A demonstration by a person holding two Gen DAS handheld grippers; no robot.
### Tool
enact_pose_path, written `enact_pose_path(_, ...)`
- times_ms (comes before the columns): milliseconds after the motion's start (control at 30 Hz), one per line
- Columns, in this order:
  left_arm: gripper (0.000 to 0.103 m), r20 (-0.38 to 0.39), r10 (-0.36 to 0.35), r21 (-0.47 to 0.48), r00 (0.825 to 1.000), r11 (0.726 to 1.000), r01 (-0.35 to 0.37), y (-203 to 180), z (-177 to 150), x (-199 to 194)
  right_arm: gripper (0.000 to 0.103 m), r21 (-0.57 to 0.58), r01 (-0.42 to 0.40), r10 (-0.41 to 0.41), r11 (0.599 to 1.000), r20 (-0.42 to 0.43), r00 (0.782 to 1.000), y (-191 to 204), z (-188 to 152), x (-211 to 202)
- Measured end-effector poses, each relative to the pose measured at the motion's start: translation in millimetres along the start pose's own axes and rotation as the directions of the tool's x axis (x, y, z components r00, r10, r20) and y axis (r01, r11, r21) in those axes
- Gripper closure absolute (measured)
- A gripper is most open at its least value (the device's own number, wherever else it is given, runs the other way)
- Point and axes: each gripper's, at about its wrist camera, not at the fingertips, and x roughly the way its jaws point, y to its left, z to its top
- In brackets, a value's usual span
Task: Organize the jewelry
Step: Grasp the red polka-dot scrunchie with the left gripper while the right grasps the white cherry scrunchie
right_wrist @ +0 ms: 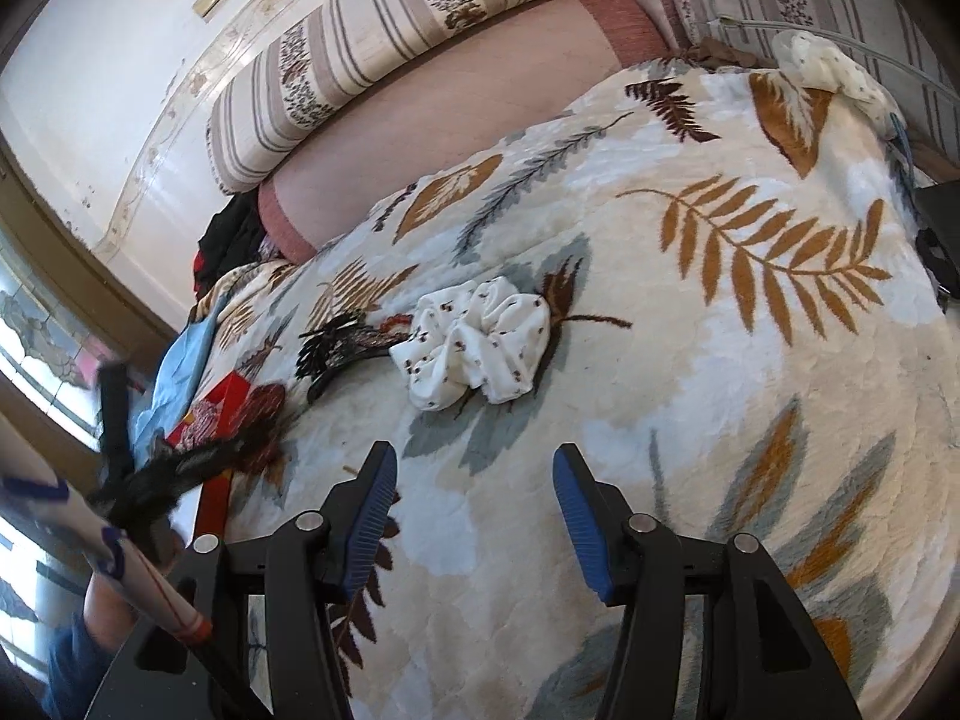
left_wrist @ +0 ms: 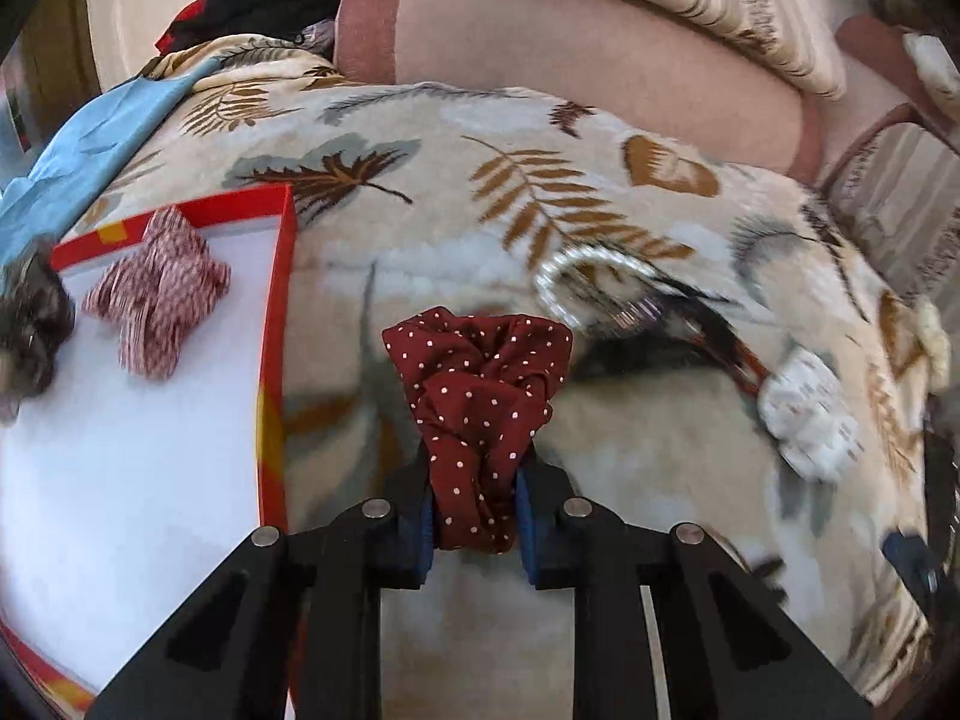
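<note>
My left gripper [left_wrist: 473,510] is shut on a dark red polka-dot scrunchie [left_wrist: 480,396] and holds it above the leaf-patterned blanket [left_wrist: 420,138], just right of a red-rimmed white box [left_wrist: 287,276]. In the box lie a red-and-white checked scrunchie [left_wrist: 159,288] and a dark furry item [left_wrist: 30,324]. A pearl hair clip [left_wrist: 585,288] and a white scrunchie [left_wrist: 807,414] lie on the blanket to the right. My right gripper [right_wrist: 474,510] is open and empty above the blanket, short of the white scrunchie [right_wrist: 474,348]. A black hair claw [right_wrist: 342,348] lies left of that scrunchie.
Striped cushions [right_wrist: 360,66] and a pink bolster [right_wrist: 480,108] line the back. A blue cloth [left_wrist: 84,144] lies behind the box. Another white scrunchie [right_wrist: 834,72] sits at the blanket's far right corner. The left gripper and hand [right_wrist: 138,480] show blurred at the left of the right wrist view.
</note>
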Motion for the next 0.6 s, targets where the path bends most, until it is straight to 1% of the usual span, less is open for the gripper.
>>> enact_pose_path(67,0.082,0.006,-0.027,0.019,1.0,0.999,0.027,-4.3,-13.7,-9.4,0.039,0.005,0.007,-0.007,1.0,0.002,1.0,-1.2,0.7,0.8)
enact_pose_path(167,0.082,0.012,-0.067,0.054,0.998,0.996,0.066,-10.0,-40.4,-21.3,0.033,0.003,0.016,-0.016,1.0,-0.002,1.0,-1.1,1.6,3.0)
enact_pose_path(233,0.082,0.023,-0.066,0.075,0.998,0.995,0.064,-13.0,-58.5,-26.6,0.027,-0.002,0.022,-0.022,1.0,-0.007,1.0,0.8,2.4,6.4)
enact_pose_path(300,0.082,0.051,-0.069,0.095,0.996,0.993,0.064,-14.5,-70.0,-30.2,0.023,-0.014,0.035,-0.035,0.999,-0.007,0.999,4.8,5.4,10.8)
enact_pose_path(367,0.082,0.08,-0.055,0.124,0.995,0.991,0.045,-17.8,-75.2,-31.7,0.02,-0.035,0.053,-0.053,0.998,-0.006,0.999,10.1,12.2,18.1)
enact_pose_path(433,0.082,0.088,-0.052,0.142,0.995,0.989,0.039,-21.0,-75.8,-31.4,0.017,-0.066,0.075,-0.075,0.995,-0.011,0.997,15.1,20.1,28.7)
enact_pose_path(533,0.082,0.09,-0.059,0.137,0.994,0.99,0.047,-19.7,-75.6,-29.2,0.017,-0.106,0.111,-0.115,0.988,-0.038,0.993,22.7,31.7,52.2)
enact_pose_path(600,0.082,0.094,-0.064,0.13,0.993,0.99,0.052,-17.1,-75.1,-27.5,0.017,-0.12,0.118,-0.124,0.986,-0.048,0.991,25.8,37.7,65.4)
